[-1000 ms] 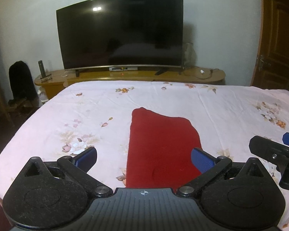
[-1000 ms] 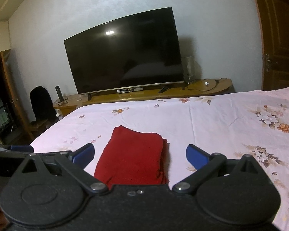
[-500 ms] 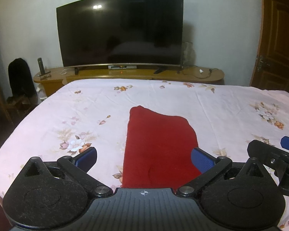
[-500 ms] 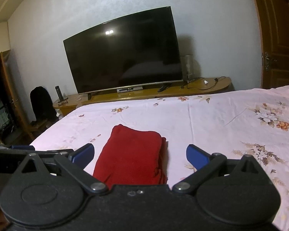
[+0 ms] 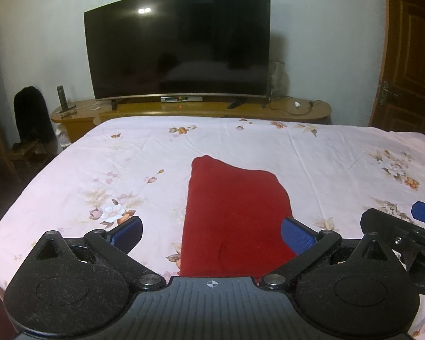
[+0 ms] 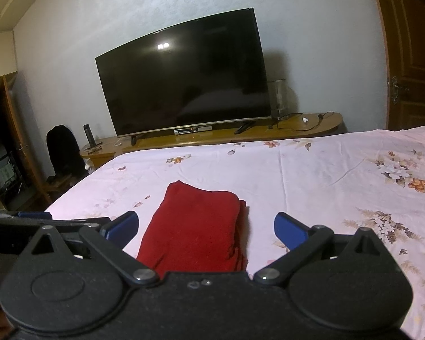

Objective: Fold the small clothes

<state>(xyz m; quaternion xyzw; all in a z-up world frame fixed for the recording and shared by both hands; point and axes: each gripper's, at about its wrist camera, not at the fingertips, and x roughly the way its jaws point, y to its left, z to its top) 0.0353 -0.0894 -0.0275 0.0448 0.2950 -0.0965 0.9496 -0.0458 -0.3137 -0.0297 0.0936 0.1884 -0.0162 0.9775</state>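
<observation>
A red cloth lies folded into a narrow stack on the pink flowered bedsheet. My left gripper is open above its near end, blue pads wide apart and holding nothing. In the right wrist view the same red cloth shows layered edges on its right side. My right gripper is open too, hovering over the cloth's near end, empty. The right gripper's black body shows at the right edge of the left wrist view.
A large black TV stands on a low wooden cabinet past the bed's far edge. A brown door is at the right. A dark chair with a bag stands left of the bed.
Both grippers have drawn back and risen slightly from the cloth, staying open. The red cloth has not moved.
</observation>
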